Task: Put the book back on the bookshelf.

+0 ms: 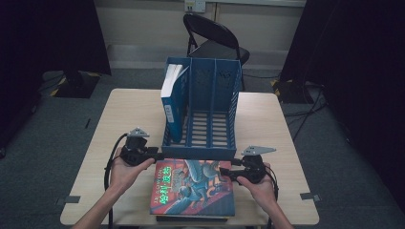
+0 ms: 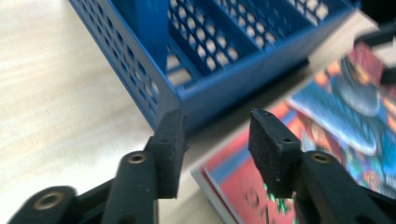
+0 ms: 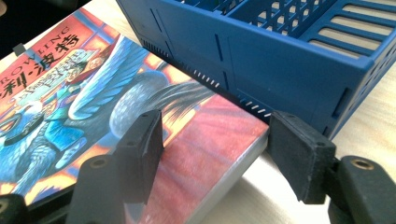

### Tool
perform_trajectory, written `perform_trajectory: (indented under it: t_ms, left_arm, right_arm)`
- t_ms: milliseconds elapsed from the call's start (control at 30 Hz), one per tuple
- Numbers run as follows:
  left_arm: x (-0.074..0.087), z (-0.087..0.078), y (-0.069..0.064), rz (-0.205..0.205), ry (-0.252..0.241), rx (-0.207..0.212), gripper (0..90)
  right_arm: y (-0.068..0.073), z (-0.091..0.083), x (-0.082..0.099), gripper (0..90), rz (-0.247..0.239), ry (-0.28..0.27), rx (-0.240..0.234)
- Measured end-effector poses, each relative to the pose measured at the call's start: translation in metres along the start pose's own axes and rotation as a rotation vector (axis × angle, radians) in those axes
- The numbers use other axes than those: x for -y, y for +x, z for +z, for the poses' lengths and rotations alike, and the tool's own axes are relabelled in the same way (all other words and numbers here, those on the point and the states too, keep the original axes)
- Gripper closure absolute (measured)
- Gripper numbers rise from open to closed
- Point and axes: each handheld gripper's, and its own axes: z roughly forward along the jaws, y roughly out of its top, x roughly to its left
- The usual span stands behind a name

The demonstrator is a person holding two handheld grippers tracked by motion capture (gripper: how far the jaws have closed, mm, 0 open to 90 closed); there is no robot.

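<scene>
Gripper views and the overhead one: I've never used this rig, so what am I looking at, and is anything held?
A person holds a two-jaw tool in each hand. The high view looks down on the table; the other two cameras ride on the tools, looking along their black jaws. A blue file rack stands there with one blue book upright in its left slot. A colourful book lies flat in front. The right gripper straddles that book's corner, one jaw over the cover, one off the edge. The left gripper is open at the opposite corner. Nothing is lifted.
</scene>
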Motion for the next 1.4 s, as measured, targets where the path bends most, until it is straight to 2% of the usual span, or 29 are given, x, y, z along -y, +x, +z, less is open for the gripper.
perform_trajectory:
  t_ms: [67, 100, 267, 333, 400, 467, 500, 567, 667, 733, 767, 800, 867, 933, 1000, 1067, 1133, 1200, 1267, 1333, 1400]
  left_arm:
    - [0.006, 0.002, -0.002, 0.019, 0.039, -0.013, 50.5]
    - [0.011, 0.002, -0.003, 0.015, 0.053, 0.001, 50.8]
    - [0.025, -0.003, -0.006, 0.007, 0.053, 0.026, 51.4]
    - [0.032, -0.005, -0.009, -0.004, 0.03, 0.039, 52.3]
    - [0.035, -0.006, -0.01, -0.004, 0.027, 0.05, 53.8]
    - [0.038, -0.006, -0.011, -0.003, 0.012, 0.053, 54.3]
    - [0.039, -0.006, -0.011, -0.007, 0.005, 0.05, 56.6]
    - [0.041, -0.007, -0.014, 0.015, -0.016, 0.029, 57.3]
    - [0.044, -0.008, -0.018, 0.008, -0.028, 0.014, 59.1]
    - [0.047, -0.008, -0.02, 0.007, -0.053, 0.002, 59.7]
    - [0.048, -0.008, -0.019, 0.006, -0.06, 0.004, 59.7]
    - [0.05, -0.009, -0.019, -0.013, -0.072, 0.013, 59.8]
    - [0.053, -0.008, -0.02, 0.001, -0.089, 0.013, 59.2]
    - [0.053, -0.008, -0.018, -0.011, -0.086, 0.021, 58.8]
    - [0.054, -0.007, -0.018, 0.006, -0.097, 0.023, 57.3]
    - [0.054, -0.007, -0.019, 0.012, -0.099, 0.014, 57.2]
    - [0.053, -0.008, -0.02, 0.019, -0.09, 0.007, 58.7]
    - [0.052, -0.009, -0.017, 0.001, -0.093, 0.009, 66.4]
    - [0.054, -0.008, -0.017, -0.019, -0.101, 0.016, 66.5]
    - [0.053, -0.008, -0.019, 0.005, -0.1, -0.003, 66.4]
    - [0.053, -0.008, -0.02, 0.001, -0.101, -0.005, 66.2]
  right_arm:
    - [0.0, 0.002, -0.002, 36.0, -0.007, 0.003, 0.007]
    - [0.0, 0.003, -0.003, 35.7, -0.007, 0.001, 0.011]
    - [0.002, 0.006, -0.011, 35.5, -0.027, 0.008, 0.004]
    - [0.004, 0.008, -0.013, 36.7, -0.038, 0.023, 0.012]
    - [0.004, 0.009, -0.011, 40.8, -0.04, 0.009, 0.034]
    - [0.003, 0.009, -0.008, 43.0, -0.035, -0.004, 0.034]
    - [0.002, 0.008, -0.008, 45.1, -0.03, -0.008, 0.032]
    - [0.001, 0.005, -0.008, 50.2, -0.041, -0.019, 0.041]
    - [-0.003, 0.006, -0.008, 46.7, -0.032, -0.029, 0.031]
    - [-0.003, 0.008, -0.008, 47.1, -0.031, -0.034, 0.034]
    - [-0.003, 0.009, -0.009, 47.5, -0.033, -0.036, 0.037]
    - [-0.003, 0.009, -0.009, 48.3, -0.036, -0.036, 0.038]
    - [-0.005, 0.01, -0.01, 47.9, -0.038, -0.039, 0.035]
    - [-0.006, 0.01, -0.01, 50.3, -0.034, -0.044, 0.039]
    - [-0.005, 0.01, -0.01, 60.8, -0.044, -0.046, 0.017]
    - [-0.002, 0.01, -0.01, 64.0, -0.071, -0.042, 0.02]
    - [0.004, 0.01, -0.012, 66.0, -0.097, -0.034, 0.031]
    - [0.006, 0.01, -0.012, 66.3, -0.114, -0.031, 0.036]
    - [0.006, 0.011, -0.012, 66.4, -0.114, -0.028, 0.039]
    - [0.005, 0.01, -0.012, 66.6, -0.11, -0.026, 0.033]
    - [0.006, 0.01, -0.012, 66.6, -0.112, -0.023, 0.037]
